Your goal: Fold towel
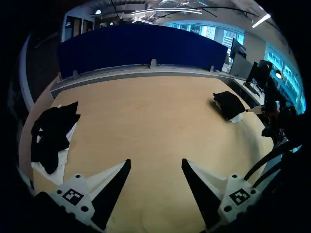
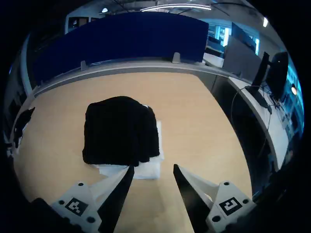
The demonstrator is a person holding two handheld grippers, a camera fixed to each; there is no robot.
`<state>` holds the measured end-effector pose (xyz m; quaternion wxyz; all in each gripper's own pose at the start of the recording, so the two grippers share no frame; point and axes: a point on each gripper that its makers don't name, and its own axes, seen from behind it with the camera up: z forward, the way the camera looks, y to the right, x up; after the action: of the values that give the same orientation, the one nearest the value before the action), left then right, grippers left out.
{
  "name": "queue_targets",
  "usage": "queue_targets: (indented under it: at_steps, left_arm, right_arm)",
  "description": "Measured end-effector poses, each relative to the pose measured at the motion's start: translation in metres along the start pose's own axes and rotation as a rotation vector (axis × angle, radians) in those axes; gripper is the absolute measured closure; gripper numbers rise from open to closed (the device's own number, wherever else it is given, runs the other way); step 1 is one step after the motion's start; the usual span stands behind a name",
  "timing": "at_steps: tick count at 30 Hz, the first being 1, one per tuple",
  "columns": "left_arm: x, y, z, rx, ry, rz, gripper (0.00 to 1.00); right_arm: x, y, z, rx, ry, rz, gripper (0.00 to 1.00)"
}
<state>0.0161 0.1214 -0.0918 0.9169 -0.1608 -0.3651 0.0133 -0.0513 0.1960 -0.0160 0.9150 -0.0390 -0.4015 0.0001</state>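
Towel, folded black towel [image 2: 120,130]: lies squared off on the table, straight ahead of the fingers in my right gripper view. In my left gripper view I see it as a small dark bundle far off to the right.
Underlayer, white towel [image 2: 149,169]: folded beneath the black one, with its edge showing along the front and the right side.
Loose heap [image 1: 54,136]: black and white cloth, crumpled and unfolded, at the table's left edge in my left gripper view, well apart from the folded pair.
Right gripper [image 2: 152,166]: fingers apart, nothing between them. One fingertip sits at the white towel's front edge, and I cannot tell whether it touches. The other is over bare wood.
Left gripper [image 1: 155,163]: fingers spread wide, holding nothing, above bare wood between the heap and the folded pair.
Table [image 1: 155,108]: light wood, broad, with a curved near edge.
Blue partition [image 1: 144,46]: upright along the table's far edge, seated on a grey rail.
Monitor [image 2: 278,73]: dark screen on the neighbouring desk to the right, with cables trailing below it.
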Motion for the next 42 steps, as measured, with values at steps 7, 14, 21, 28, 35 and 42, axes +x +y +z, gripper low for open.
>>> queue_targets:
  at_steps: [7, 14, 21, 28, 35, 42]
  left_arm:
    - [0.002, -0.001, 0.001, -0.001, 0.000, 0.002, 0.03]
    - [0.003, -0.001, 0.003, -0.003, 0.001, 0.001, 0.03]
    - [0.005, -0.002, 0.001, 0.000, 0.005, -0.003, 0.03]
    - [0.004, -0.005, 0.001, 0.008, 0.005, -0.008, 0.03]
    - [0.002, -0.010, 0.001, 0.020, 0.003, -0.014, 0.03]
    - [0.001, -0.013, 0.001, 0.034, 0.001, -0.021, 0.03]
  right_arm:
    - [0.006, 0.002, -0.007, 0.000, 0.027, 0.024, 0.23]
    - [0.036, -0.009, -0.011, 0.028, 0.080, 0.009, 0.22]
    - [0.066, -0.034, -0.001, 0.076, 0.109, -0.038, 0.14]
    - [0.101, -0.060, 0.015, 0.123, 0.139, -0.072, 0.01]
    - [0.123, -0.075, 0.032, 0.144, 0.154, -0.069, 0.00]
    - [0.127, -0.085, 0.044, 0.162, 0.147, -0.076, 0.00]
